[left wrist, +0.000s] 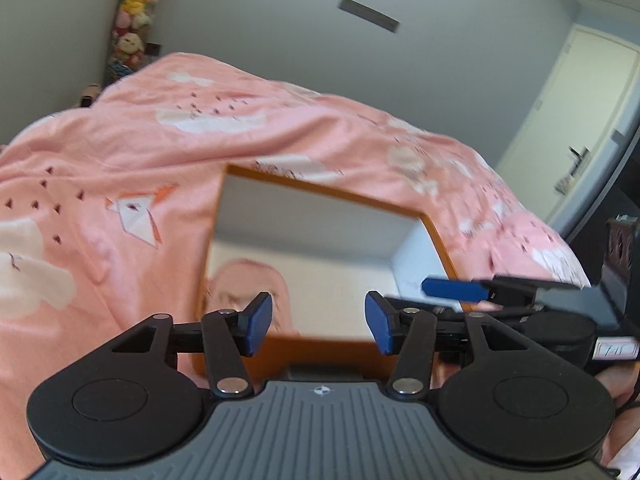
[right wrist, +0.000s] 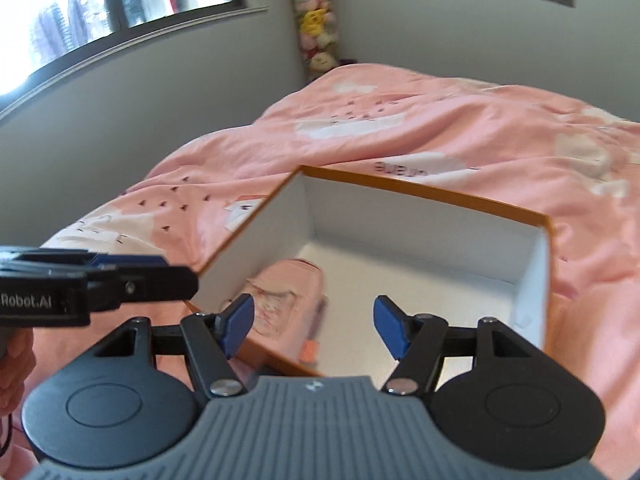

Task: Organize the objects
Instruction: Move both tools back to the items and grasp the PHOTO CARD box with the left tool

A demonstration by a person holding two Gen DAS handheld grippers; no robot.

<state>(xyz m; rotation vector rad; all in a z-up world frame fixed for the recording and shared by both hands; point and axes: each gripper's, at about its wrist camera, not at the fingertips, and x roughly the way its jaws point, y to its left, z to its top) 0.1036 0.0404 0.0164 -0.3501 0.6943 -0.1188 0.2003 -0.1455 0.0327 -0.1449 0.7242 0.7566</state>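
I hold both grippers, left and right, over the box's near rim, jaws parted and holding nothing. The pink pouch lies inside against the left wall, the rest of the floor bare. Rumpled bedding crowds the box's orange edges.

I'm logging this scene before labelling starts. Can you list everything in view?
box: one, orange outside, white inside, open, on the bed.
pink item: one, lying inside the box at its near left corner; too blurred to name.
bedcover: one, pink with white clouds, spread under the box.
plush toys: a stack, mixed colours, room corner.
window: one, dark frame, left wall.
door: one, white, right.
left gripper: black, blue pads, open, empty.
right gripper: same, open, empty.
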